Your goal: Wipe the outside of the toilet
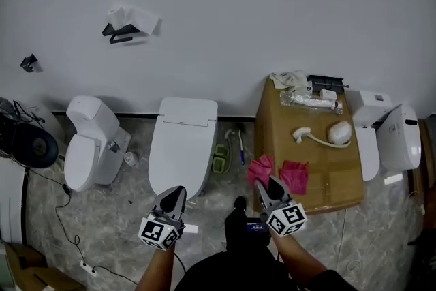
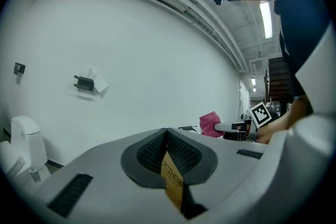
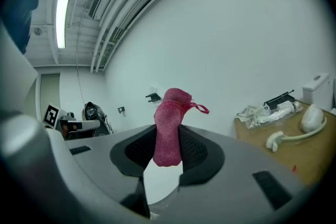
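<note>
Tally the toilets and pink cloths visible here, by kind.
Toilets: 3
Pink cloths: 2, one clamped in the right gripper, one on the cardboard box
Total: 5

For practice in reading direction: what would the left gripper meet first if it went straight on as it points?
Probably the wall: the left gripper sees only wall ahead. Head view puts the toilet beneath its line; height unclear.

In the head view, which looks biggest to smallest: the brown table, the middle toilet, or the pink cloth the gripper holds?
1. brown table
2. middle toilet
3. pink cloth, clearly smallest
</note>
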The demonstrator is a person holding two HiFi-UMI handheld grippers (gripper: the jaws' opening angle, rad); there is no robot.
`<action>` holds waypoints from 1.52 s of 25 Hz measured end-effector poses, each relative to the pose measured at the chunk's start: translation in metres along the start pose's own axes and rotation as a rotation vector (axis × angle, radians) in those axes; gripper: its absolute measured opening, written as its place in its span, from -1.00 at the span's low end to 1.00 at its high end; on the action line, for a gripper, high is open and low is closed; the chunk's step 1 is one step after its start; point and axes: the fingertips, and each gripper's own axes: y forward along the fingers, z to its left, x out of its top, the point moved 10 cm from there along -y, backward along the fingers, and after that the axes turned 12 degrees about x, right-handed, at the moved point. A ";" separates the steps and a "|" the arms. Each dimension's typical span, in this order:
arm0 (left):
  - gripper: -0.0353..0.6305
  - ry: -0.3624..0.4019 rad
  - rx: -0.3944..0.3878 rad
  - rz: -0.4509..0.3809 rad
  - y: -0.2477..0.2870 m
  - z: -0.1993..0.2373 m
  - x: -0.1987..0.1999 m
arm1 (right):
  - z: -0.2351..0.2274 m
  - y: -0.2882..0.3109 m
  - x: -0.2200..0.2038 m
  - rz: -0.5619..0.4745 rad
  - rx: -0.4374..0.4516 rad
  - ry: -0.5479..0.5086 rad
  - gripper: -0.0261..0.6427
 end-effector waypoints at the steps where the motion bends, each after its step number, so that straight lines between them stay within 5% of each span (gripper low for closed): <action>1: -0.85 0.006 -0.003 0.003 0.016 0.003 0.005 | -0.011 0.014 0.005 0.004 0.011 0.000 -0.53; 14: -0.85 0.139 -0.059 0.161 0.201 0.036 0.029 | -0.142 0.158 0.010 0.073 0.033 0.076 -0.53; 28: -0.85 0.254 -0.248 0.371 0.345 0.138 -0.052 | -0.206 0.259 -0.116 0.218 -0.228 0.133 -0.53; 38: -0.84 0.259 -0.320 0.458 0.412 0.162 -0.121 | -0.249 0.334 -0.197 0.343 -0.195 0.077 -0.53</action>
